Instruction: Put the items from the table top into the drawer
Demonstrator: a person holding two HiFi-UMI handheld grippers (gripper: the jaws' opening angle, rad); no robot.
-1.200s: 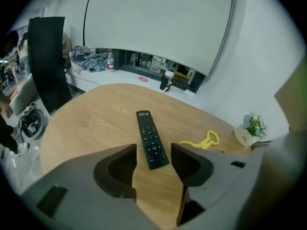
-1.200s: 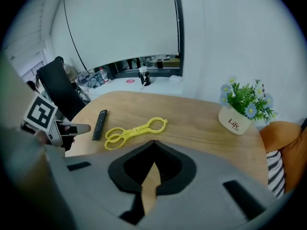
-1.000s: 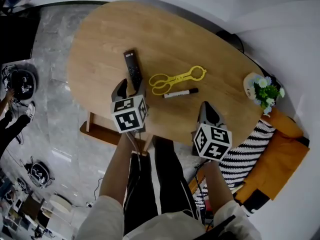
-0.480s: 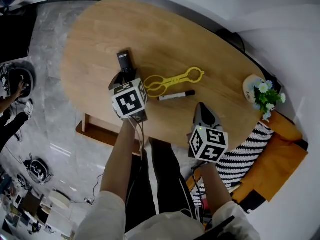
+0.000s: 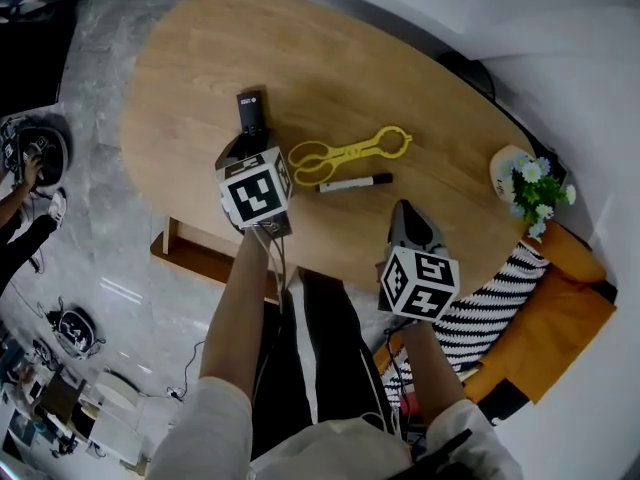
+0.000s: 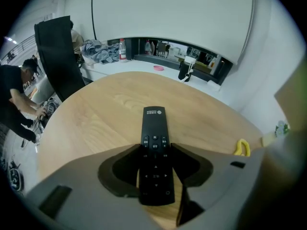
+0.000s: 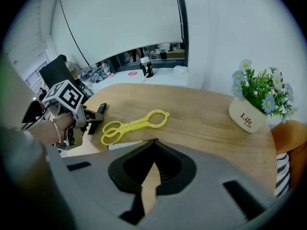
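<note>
A black remote [image 5: 252, 111] lies on the oval wooden table [image 5: 350, 58]. My left gripper [image 5: 254, 148] is down over its near end. In the left gripper view the remote [image 6: 154, 128] fills the gap of the left gripper [image 6: 155, 147]; the jaws are closing, with their tips against its long sides. Yellow plastic tongs [image 5: 350, 154] and a black-and-white marker [image 5: 355, 182] lie to the right of it. My right gripper [image 5: 405, 220] hovers at the table's near edge, shut and empty, its tips [image 7: 154, 143] meeting just short of the marker [image 7: 120, 146].
A small pot of flowers [image 5: 525, 178] stands at the table's right end. A wooden drawer [image 5: 185, 258] sticks out below the near edge, left of my legs. An orange and striped seat [image 5: 540, 338] is on the right. A person [image 6: 14, 99] bends at the far left.
My left gripper has moved forward and down over the remote, now covering its near half with the jaws along its sides. The right gripper has stayed put.
</note>
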